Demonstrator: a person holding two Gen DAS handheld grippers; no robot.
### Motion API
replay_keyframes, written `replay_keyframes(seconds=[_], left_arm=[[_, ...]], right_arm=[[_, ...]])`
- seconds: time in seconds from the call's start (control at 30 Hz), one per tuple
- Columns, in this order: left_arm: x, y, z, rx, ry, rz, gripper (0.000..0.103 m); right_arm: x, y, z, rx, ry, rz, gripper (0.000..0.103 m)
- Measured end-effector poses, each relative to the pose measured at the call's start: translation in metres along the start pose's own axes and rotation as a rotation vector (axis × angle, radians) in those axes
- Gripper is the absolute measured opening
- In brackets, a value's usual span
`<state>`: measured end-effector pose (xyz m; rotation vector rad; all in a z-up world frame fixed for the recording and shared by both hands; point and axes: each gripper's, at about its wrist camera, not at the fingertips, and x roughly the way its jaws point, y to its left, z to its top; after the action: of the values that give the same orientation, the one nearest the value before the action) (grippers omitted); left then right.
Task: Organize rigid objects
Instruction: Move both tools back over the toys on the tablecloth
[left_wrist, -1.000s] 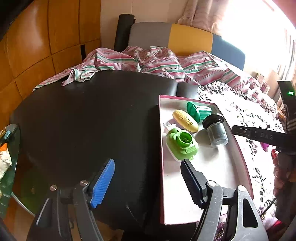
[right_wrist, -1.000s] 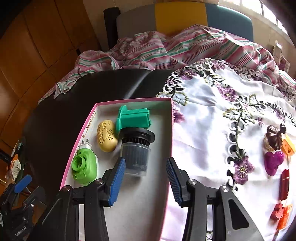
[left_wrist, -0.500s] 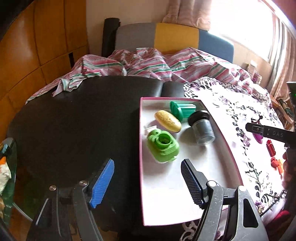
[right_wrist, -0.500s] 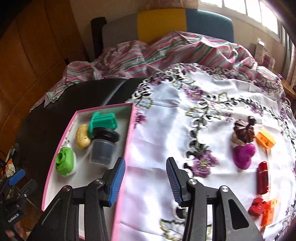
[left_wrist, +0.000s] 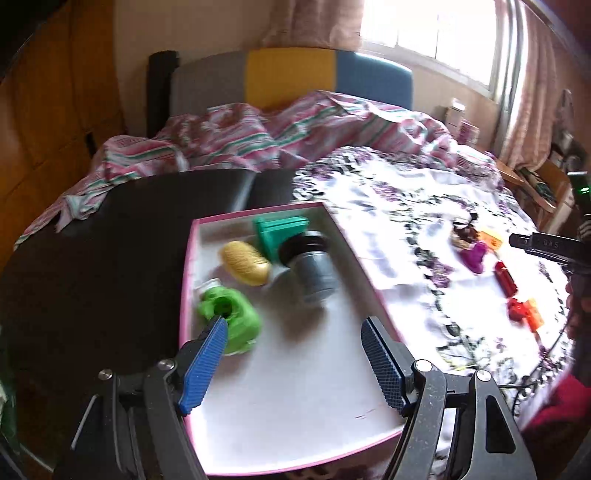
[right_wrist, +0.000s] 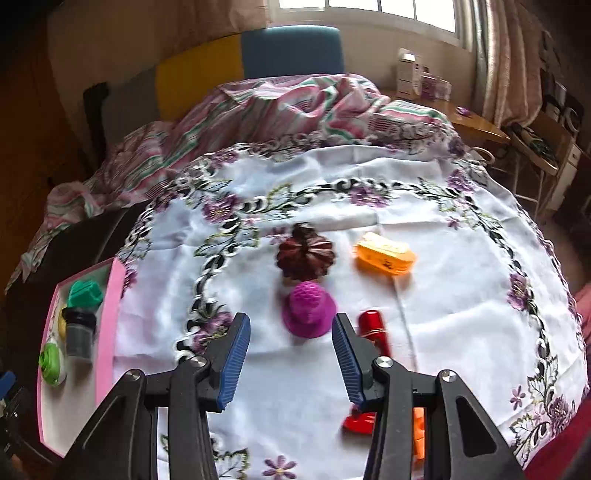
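Observation:
A pink-rimmed tray holds a light green piece, a yellow oval, a dark green piece and a grey cup with a black lid. My left gripper is open and empty above the tray's near half. On the flowered cloth lie a magenta hat-shaped piece, a brown ridged piece, an orange piece and red pieces. My right gripper is open and empty, just short of the magenta piece.
A striped quilt is bunched at the back, before a grey, yellow and blue headboard. Left of the tray is a black surface. A wooden side table stands at the far right.
My right gripper has swung right, from over the tray to over the cloth by the magenta piece. My left gripper has moved right, over the tray.

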<state>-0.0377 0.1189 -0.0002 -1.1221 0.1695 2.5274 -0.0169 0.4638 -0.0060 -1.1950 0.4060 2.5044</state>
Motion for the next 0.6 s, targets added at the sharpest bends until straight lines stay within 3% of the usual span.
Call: replay_keyframes(seconds=[0.23, 0.37, 0.5, 0.6], left_arm=[[0.011, -0.048, 0.016, 0.097, -0.001, -0.084, 0.075], [0.029, -0.087, 0.022, 0.163, 0.042, -0.156, 0.074], [0.046, -0.121, 0.02, 0.2, 0.084, -0.195, 0.074], [0.055, -0.142, 0.016, 0.225, 0.114, -0.225, 0.074]], right_arm=[[-0.005, -0.092, -0.007, 0.292, -0.03, -0.096, 0.046], [-0.005, -0.128, -0.016, 0.467, -0.021, -0.096, 0.046], [-0.002, -0.134, -0.017, 0.484, 0.005, -0.068, 0.046], [0.016, -0.123, -0.022, 0.442, 0.113, -0.056, 0.046]])
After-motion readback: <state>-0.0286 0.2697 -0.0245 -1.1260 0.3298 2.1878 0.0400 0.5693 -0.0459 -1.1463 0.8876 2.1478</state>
